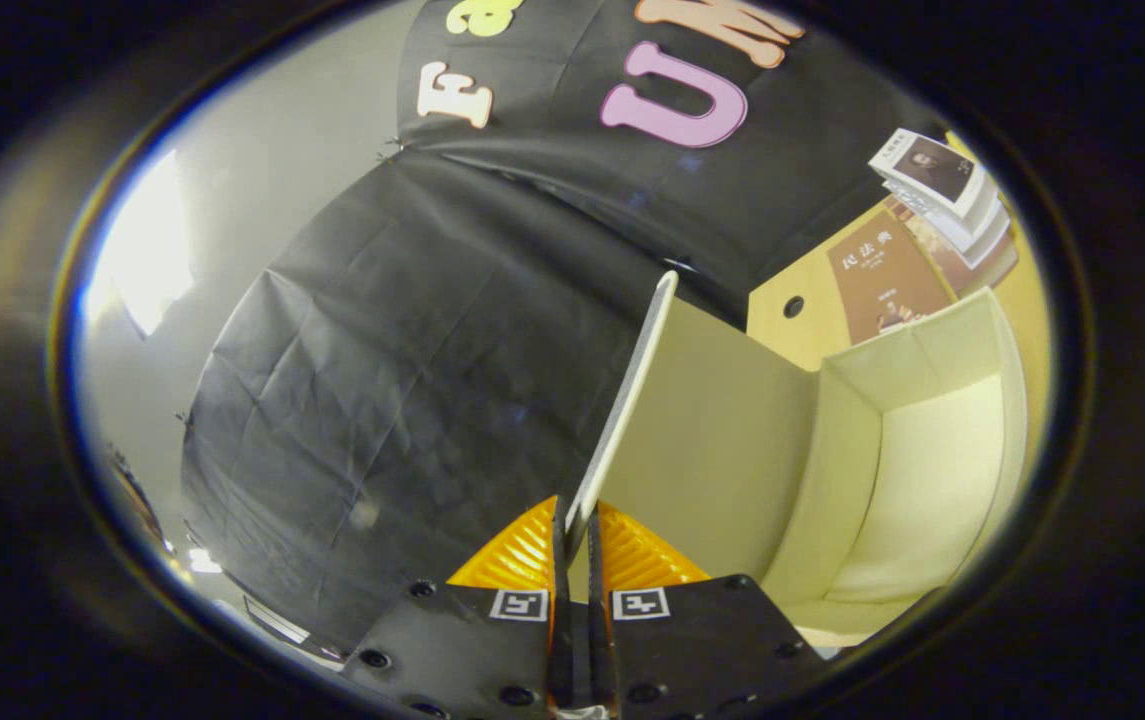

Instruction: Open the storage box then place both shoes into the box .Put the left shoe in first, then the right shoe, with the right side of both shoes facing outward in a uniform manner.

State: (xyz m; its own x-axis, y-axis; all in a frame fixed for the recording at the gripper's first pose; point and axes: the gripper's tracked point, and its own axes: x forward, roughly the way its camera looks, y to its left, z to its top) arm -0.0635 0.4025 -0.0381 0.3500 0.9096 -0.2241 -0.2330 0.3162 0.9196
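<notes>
Booth wall (412,350): black creased cloth is seen behind everything, beyond the fingers and to the left of the raised lid.
Storage box (932,470): a pale, cream-coloured box is seen to the right of the fingers, its opening turned toward the camera; the inside walls and floor are visible and nothing is seen lying in it.
Lid (632,400): the box's flap is swung open and is seen edge-on, running from between the fingers up and away toward the cloth; its inner face is turned toward the box.
Table (782,300): a yellow surface with a dark round hole is seen beyond the box.
Books (932,200): a stack is seen on the yellow surface, past the box's far wall.
Gripper (577,530): the fingers are drawn close together, and the lid's near edge is pinched between them.
</notes>
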